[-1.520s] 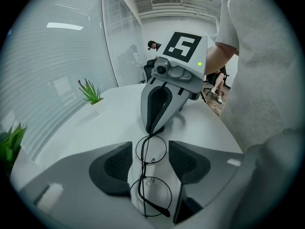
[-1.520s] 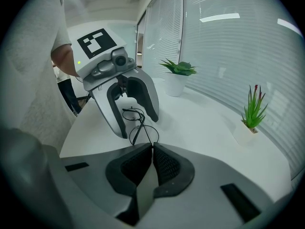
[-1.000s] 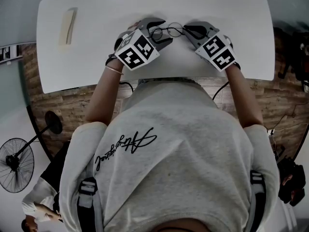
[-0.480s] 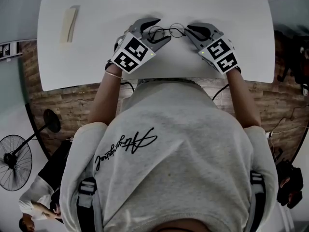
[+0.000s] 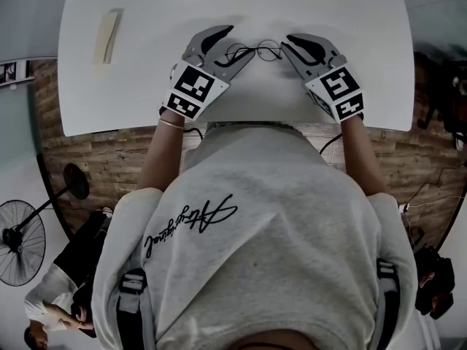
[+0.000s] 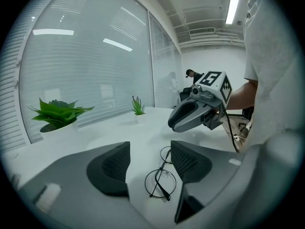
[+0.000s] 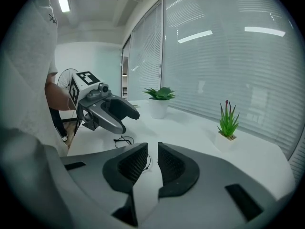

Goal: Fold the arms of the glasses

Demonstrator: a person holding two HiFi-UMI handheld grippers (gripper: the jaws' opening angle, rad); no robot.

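White table (image 5: 350,13), rounded corners. Round wire-rim glasses (image 5: 252,50) lie flat on it at mid-depth, roughly centred. A pale beige strip (image 5: 106,37) lies on the left side, well apart from the glasses. Two potted plants stand along the far edge, both in white pots: a broad-leaf plant (image 7: 159,94) left of centre and a small spiky plant (image 7: 228,120) to the right.

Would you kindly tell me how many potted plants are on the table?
2: a broad-leaved plant at the far edge of the table, and a small spiky plant to its right along that edge. Others may lie out of view.
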